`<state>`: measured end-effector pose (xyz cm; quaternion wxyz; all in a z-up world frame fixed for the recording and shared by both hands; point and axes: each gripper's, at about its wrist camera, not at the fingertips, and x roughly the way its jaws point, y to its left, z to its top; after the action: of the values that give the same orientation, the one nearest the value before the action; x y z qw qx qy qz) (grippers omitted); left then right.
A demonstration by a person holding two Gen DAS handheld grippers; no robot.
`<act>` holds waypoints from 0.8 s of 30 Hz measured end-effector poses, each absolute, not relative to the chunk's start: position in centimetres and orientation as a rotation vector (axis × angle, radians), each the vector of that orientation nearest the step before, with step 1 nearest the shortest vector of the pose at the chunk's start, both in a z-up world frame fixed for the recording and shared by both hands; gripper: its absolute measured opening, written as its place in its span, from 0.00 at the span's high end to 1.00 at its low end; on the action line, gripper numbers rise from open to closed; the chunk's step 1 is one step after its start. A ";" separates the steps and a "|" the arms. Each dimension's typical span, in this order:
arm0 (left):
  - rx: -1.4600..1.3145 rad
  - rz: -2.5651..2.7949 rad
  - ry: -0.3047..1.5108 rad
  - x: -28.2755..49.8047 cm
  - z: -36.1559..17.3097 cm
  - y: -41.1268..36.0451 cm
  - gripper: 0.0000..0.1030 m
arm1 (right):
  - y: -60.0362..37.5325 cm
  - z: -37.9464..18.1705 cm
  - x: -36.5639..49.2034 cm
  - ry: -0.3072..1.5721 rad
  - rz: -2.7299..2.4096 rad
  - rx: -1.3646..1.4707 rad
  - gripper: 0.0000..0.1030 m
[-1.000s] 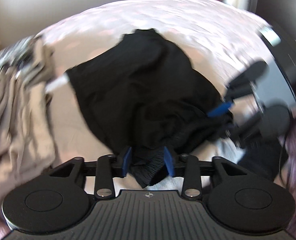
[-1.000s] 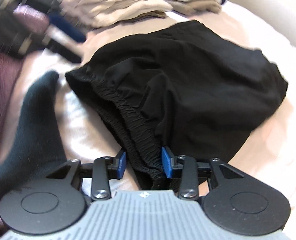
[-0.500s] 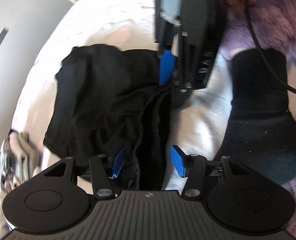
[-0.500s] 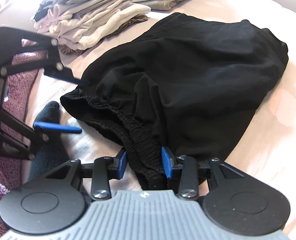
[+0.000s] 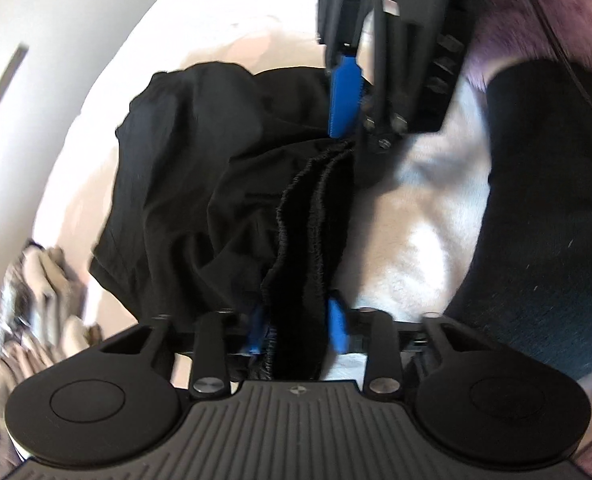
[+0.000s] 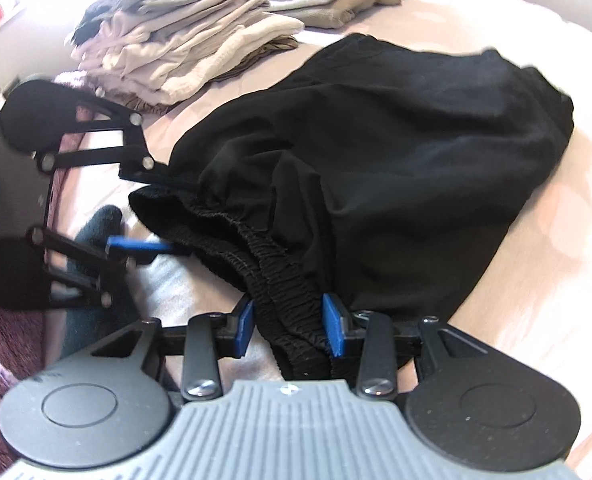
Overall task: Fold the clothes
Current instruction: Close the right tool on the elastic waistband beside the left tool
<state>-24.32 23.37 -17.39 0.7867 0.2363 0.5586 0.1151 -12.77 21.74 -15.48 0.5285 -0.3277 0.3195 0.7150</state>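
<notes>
Gripping one black garment [image 6: 396,160] by its waistband, two grippers, left [image 5: 296,330] and right [image 6: 287,326], stay clamped beside two folded piles [image 6: 199,36].

1. The left claw [image 5: 298,330] has its blue pads closed on the elastic waistband of the black shorts [image 5: 199,184].
2. Beyond the shorts, the right claw [image 5: 356,120] meets the waistband's far end.
3. Right of the shorts stands a black sock [image 5: 544,208].
4. Left of the shorts lie blurred beige clothes [image 5: 43,280].
</notes>
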 end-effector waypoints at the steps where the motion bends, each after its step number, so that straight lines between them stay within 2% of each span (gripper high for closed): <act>1: 0.486 0.251 1.204 -24.2 -17.1 23.6 0.81 | 21.6 -15.4 -13.0 0.743 1.707 -0.795 0.60; 5: 0.383 0.262 1.199 -24.2 -16.1 24.7 0.84 | 20.6 -15.5 -14.8 0.592 1.687 -0.880 0.57; 12: 0.234 0.288 1.175 -24.4 -14.4 26.4 0.85 | 18.3 -16.7 -18.9 0.219 1.613 -1.077 0.31; 14: 0.207 0.290 1.172 -24.3 -14.1 26.9 0.85 | 17.6 -17.0 -20.1 0.111 1.584 -1.128 0.30; 17: 0.169 0.295 1.162 -24.4 -13.7 27.4 0.85 | 16.8 -17.5 -21.5 -0.027 1.533 -1.188 0.32; 20: 0.144 0.305 1.147 -24.6 -13.5 27.5 0.85 | 17.1 -18.2 -21.6 -0.063 1.466 -1.224 0.34; 22: 0.130 0.316 1.134 -24.7 -13.3 27.6 0.85 | 17.3 -18.8 -21.7 -0.079 1.436 -1.260 0.39; 23: 0.122 0.326 1.125 -24.8 -13.3 27.6 0.85 | 17.3 -19.0 -21.8 -0.087 1.422 -1.279 0.48; 24: 0.115 0.336 1.116 -24.9 -13.3 27.5 0.85 | 17.4 -19.2 -21.8 -0.089 1.413 -1.293 0.62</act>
<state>-24.86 27.54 -13.34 0.8335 0.0544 0.5266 0.1584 -21.83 17.41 -19.17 0.5745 -0.5519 -0.0378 0.6032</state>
